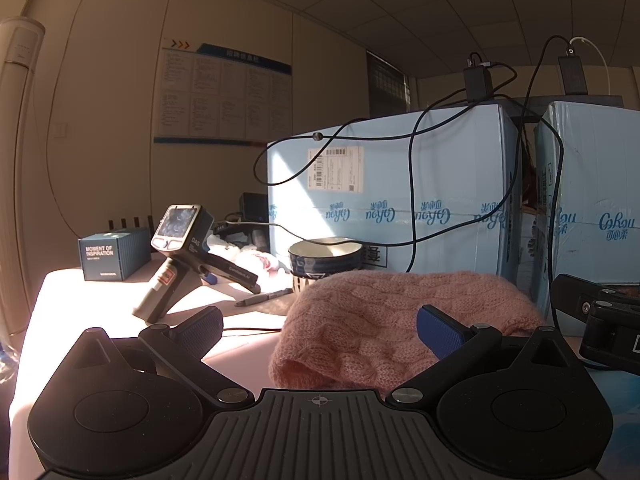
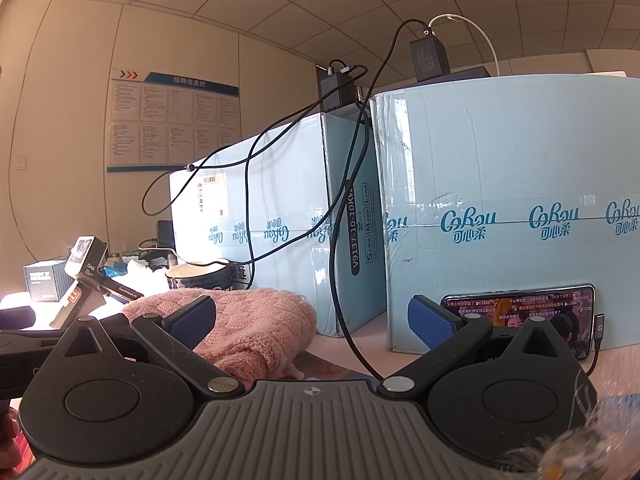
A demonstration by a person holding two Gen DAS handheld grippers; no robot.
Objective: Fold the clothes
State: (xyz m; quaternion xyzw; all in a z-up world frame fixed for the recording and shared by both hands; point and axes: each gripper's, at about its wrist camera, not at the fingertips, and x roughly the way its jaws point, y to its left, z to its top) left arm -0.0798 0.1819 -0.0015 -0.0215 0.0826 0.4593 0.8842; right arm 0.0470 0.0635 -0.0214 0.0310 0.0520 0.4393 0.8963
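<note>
Left wrist view: left tongs [image 1: 320, 330] spread wide, nothing between them.
Right wrist view: right tongs [image 2: 312, 320] also spread wide, gripping nothing.
Pink knitted sweater [image 1: 384, 320]: lies bunched on the tabletop [image 1: 248, 304], just ahead of both tongs, before the light blue cartons [image 2: 508, 208].
Bowl [image 1: 326, 258]: behind the sweater.
Phone [image 2: 520, 312]: leans on the right carton.

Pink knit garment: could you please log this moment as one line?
left gripper open | right gripper open | pink knit garment bunched on table, unheld

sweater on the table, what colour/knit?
Pink cable knit sweater, clearest in the left wrist view.
</note>
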